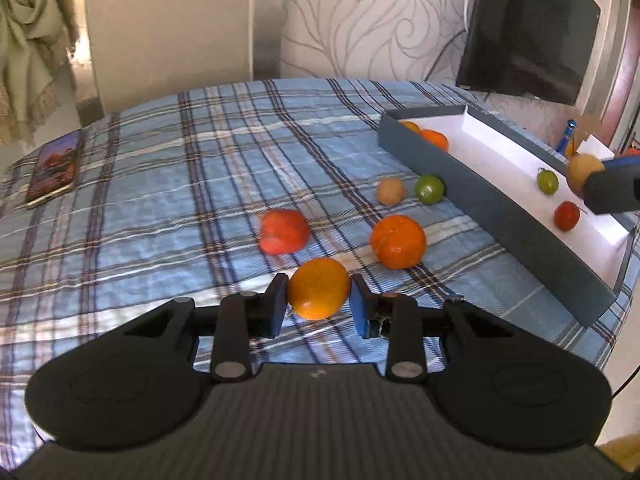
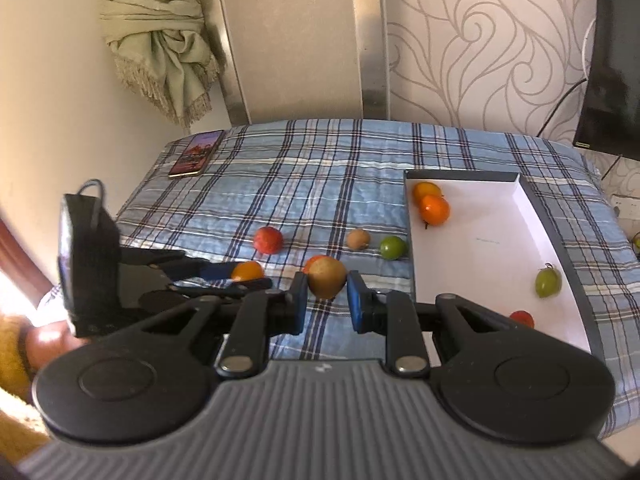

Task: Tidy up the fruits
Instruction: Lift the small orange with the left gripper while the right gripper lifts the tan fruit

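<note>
The far and left stretch of the checked cloth lies open save for a phone at its left edge, while loose fruit crowds the ground beside the box's grey wall, whose middle floor is bare.

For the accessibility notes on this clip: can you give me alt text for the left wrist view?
The left hand-held gripper is shut on an orange fruit on a blue plaid cloth. Beyond it lie a second orange, a red fruit, a tan fruit and a green one, beside a grey box that already holds several fruits.
</note>
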